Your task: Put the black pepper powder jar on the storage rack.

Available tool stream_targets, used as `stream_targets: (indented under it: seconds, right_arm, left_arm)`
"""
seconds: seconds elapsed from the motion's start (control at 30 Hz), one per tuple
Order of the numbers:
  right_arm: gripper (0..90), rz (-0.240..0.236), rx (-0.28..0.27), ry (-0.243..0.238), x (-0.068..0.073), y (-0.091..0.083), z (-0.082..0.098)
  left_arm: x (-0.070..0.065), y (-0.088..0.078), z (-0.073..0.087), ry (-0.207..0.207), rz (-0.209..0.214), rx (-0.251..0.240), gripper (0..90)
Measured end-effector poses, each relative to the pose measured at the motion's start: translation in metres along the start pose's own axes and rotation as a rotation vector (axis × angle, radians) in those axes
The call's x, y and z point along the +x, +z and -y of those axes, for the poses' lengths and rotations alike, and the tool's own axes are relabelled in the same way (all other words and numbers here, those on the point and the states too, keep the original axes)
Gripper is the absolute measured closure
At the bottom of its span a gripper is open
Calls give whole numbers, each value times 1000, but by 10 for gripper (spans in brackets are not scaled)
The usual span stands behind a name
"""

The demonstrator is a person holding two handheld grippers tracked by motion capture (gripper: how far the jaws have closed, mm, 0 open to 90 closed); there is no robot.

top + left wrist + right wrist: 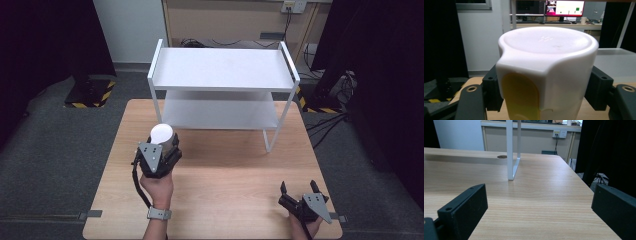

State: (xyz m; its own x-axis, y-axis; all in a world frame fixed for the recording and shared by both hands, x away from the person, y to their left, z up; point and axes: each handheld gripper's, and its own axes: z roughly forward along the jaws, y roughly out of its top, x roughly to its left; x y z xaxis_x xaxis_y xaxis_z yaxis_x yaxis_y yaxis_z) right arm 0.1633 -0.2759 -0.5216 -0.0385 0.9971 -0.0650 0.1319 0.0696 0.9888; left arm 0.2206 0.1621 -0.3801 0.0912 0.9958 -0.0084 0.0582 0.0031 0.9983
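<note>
White cup (162, 133), upside down with a yellow patch on its side, is clamped between the jaws of the left gripper (161, 148) over the left half of the bench (225, 170), just in front of the rack (222, 70) that stands along the far edge. By the near right corner, the right gripper (301, 190) rests with its jaws spread wide, holding nothing.

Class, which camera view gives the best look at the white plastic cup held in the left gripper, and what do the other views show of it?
The left gripper view: the white plastic cup looms close between the black jaws, showing its flat closed top and a yellow panel on its side. The high view shows it small, as a white round top ahead of the left gripper. The right gripper view faces bare table.
</note>
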Motion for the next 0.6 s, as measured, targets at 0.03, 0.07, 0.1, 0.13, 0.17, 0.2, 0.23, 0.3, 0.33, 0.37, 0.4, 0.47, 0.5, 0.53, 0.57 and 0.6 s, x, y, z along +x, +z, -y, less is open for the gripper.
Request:
stream_targets:
  seconds: [0.03, 0.07, 0.1, 0.13, 0.17, 0.2, 0.23, 0.3, 0.33, 0.37, 0.4, 0.47, 0.5, 0.53, 0.57, 0.6]
  right_arm:
    - [4, -1, 2, -8, 0, 0, 0]
    - [4, -1, 2, -8, 0, 0, 0]
    - [4, -3, 3, -9, 0, 0, 0]
    - [4, -6, 1, -5, -1, 0, 0]
    - [4, -15, -5, 3, -2, 0, 1]
    - [4, -15, -5, 3, -2, 0, 1]
    - [4, -20, -11, 12, -4, -1, 1]
    - [4, -15, -17, 38, -5, -1, 2]
    - [4, -15, -17, 38, -5, -1, 2]
    - [4, -11, -16, 39, -5, -1, 2]
    - [4, -11, -16, 39, -5, -1, 2]
    - [4, -14, -9, 25, -4, -1, 1]
    - [4, -14, -9, 25, -4, -1, 1]
    - [4, -14, -7, 23, -4, 0, 1]
    - [4, -14, -7, 23, -4, 0, 1]
    - [4, -12, -5, 25, -4, 0, 1]
  left_arm:
    - [-5, 6, -6, 2, 4, -1, 303]
    - [-5, 6, -6, 2, 4, -1, 303]
    - [-8, 9, -9, 6, 6, 2, 303]
    - [-11, 15, -13, 7, 11, -1, 303]
    - [-11, 15, -13, 7, 11, -1, 303]
    - [-12, 18, -16, 10, 14, 1, 303]
    - [-13, 20, -18, 13, 15, 2, 303]
    - [-17, 28, -26, 10, 15, 13, 303]
    - [-17, 28, -26, 10, 15, 13, 303]
    - [-20, 33, -30, 9, 13, 21, 303]
    - [-20, 33, -30, 9, 13, 21, 303]
    - [-23, 42, -36, 11, 8, 37, 303]
    - [-23, 42, -36, 11, 8, 37, 303]
    - [-24, 48, -39, 11, 7, 52, 303]
    - [-24, 48, -39, 11, 7, 52, 303]
    - [-24, 55, -42, 14, 11, 63, 303]
